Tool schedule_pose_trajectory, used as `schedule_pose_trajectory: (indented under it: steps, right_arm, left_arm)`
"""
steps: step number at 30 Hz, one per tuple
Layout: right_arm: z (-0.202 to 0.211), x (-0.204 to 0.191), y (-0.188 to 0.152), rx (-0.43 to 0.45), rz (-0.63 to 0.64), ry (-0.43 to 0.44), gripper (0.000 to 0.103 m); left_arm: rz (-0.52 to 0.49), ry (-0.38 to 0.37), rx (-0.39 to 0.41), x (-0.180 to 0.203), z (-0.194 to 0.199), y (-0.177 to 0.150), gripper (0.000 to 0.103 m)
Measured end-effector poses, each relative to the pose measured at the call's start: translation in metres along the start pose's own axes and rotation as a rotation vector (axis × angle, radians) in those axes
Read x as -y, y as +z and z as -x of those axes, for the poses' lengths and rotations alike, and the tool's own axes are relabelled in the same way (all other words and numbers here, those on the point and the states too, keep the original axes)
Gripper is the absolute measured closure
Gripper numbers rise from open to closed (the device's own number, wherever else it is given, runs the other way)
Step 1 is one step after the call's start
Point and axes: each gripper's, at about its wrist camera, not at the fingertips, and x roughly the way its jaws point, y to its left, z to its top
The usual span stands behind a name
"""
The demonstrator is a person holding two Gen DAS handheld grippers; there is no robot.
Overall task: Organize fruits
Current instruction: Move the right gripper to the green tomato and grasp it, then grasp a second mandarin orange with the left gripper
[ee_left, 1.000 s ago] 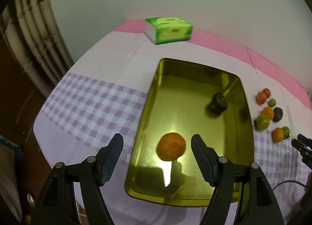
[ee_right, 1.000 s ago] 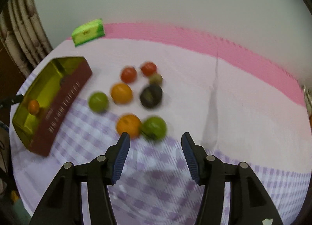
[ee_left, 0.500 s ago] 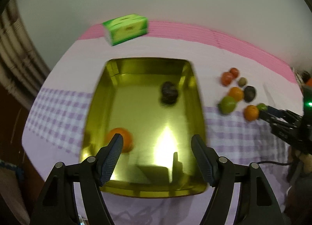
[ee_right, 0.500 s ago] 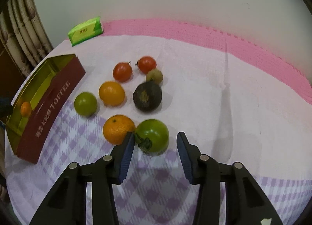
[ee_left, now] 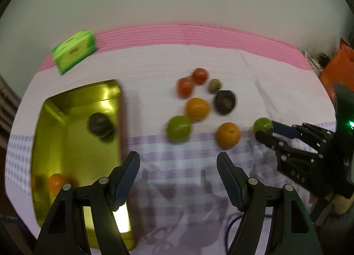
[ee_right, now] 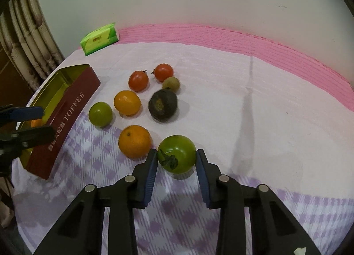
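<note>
Bracketing the green tomato (ee_right: pixel 177 157) at the near edge of the fruit cluster, the right tongs (ee_right: pixel 176 159) are closing on its sides, pads touching or almost touching. Being smooth, round and bruisable, it is calling for light pressure across its widest part. The left tongs (ee_left: pixel 178 163) are hovering spread, empty, right of the gold tin (ee_left: pixel 47 109).

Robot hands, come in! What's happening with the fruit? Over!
Right gripper closed around green tomato. Left gripper open, empty. Orange touching right gripper's finger. Two fruits in tin.
</note>
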Motion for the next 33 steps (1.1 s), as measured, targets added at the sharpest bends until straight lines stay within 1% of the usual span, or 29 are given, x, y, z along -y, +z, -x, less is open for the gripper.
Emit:
schedule_pose_trajectory:
  steps: [4, 8, 10, 16, 22, 24, 29, 33]
  right_arm:
    - [0.007, 0.012, -0.01, -0.029, -0.031, -0.029, 0.071]
    - [0.006, 0.023, -0.015, -0.039, -0.053, -0.046, 0.07]
    - [0.003, 0.026, -0.015, -0.039, -0.068, -0.041, 0.068]
    - [-0.005, 0.027, -0.008, -0.033, -0.067, -0.049, 0.068]
    - [-0.013, 0.031, -0.008, -0.049, -0.079, -0.045, 0.068]
    - [-0.013, 0.033, -0.008, -0.041, -0.086, -0.045, 0.07]
    - [0.002, 0.038, -0.011, -0.034, -0.105, -0.055, 0.07]
    - [0.021, 0.046, -0.021, -0.035, -0.146, -0.075, 0.07]
  left_arm:
    - [-0.026, -0.021, -0.007, 0.021, -0.015, 0.01, 0.031]
    - [-0.034, -0.027, -0.008, 0.03, -0.02, 0.013, 0.031]
    - [-0.039, -0.018, -0.012, 0.031, -0.021, 0.011, 0.031]
    - [-0.023, -0.007, -0.034, 0.026, -0.026, 0.008, 0.031]
    - [-0.036, -0.002, -0.054, 0.03, -0.033, 0.005, 0.031]
    - [-0.039, -0.002, -0.055, 0.032, -0.034, 0.005, 0.031]
    - [-0.045, -0.019, -0.064, 0.039, -0.039, 0.005, 0.031]
    - [-0.051, -0.029, -0.078, 0.049, -0.047, 0.007, 0.031]
